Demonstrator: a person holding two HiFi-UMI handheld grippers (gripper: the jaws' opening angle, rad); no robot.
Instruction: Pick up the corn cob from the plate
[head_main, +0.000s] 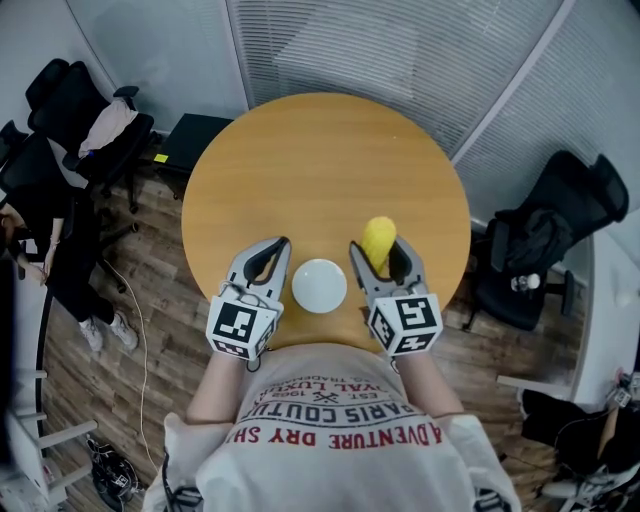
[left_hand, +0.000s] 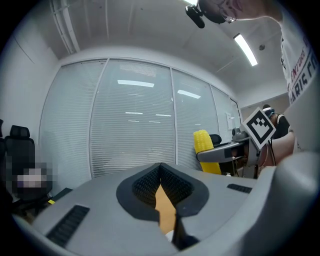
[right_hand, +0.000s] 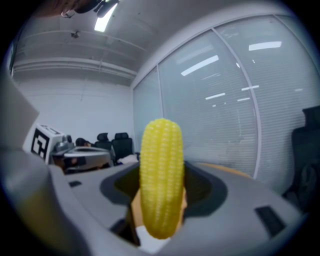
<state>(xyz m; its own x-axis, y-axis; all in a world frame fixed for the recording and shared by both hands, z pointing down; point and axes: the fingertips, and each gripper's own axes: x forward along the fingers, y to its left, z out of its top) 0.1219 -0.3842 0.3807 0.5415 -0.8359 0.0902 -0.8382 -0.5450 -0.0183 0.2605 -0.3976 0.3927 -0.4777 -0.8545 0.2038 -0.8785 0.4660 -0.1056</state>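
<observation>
The white plate (head_main: 319, 285) sits close to the near edge of the round wooden table (head_main: 320, 150). A broad stretch of bare tabletop lies beyond the plate, and narrower margins lie to either side of it. Just right of the plate, the right hand-held gripper (head_main: 380, 252) pinches the corn cob (head_main: 377, 238) between its two jaws. The cob stands upright in the grip, off the plate and above the tabletop, with its rounded tip rising over the jaws in the right gripper view (right_hand: 161, 175). Just left of the plate, the left hand-held gripper (head_main: 281, 246) has its jaws pressed together with nothing between them. Its own view shows only a sliver of tabletop through the hollow behind the pads (left_hand: 172, 182). Both grippers flank the plate at about the same height, point away from the person and tilt slightly inward. Bare forearms run back from them to a white printed T-shirt (head_main: 330, 440). Well left of the plate stand black office chairs (head_main: 75, 120) on a wood-plank floor (head_main: 150, 260). Another black chair (head_main: 545, 240) stands well to the right of the plate, and blinds (head_main: 400, 60) cover the glass walls beyond it.
</observation>
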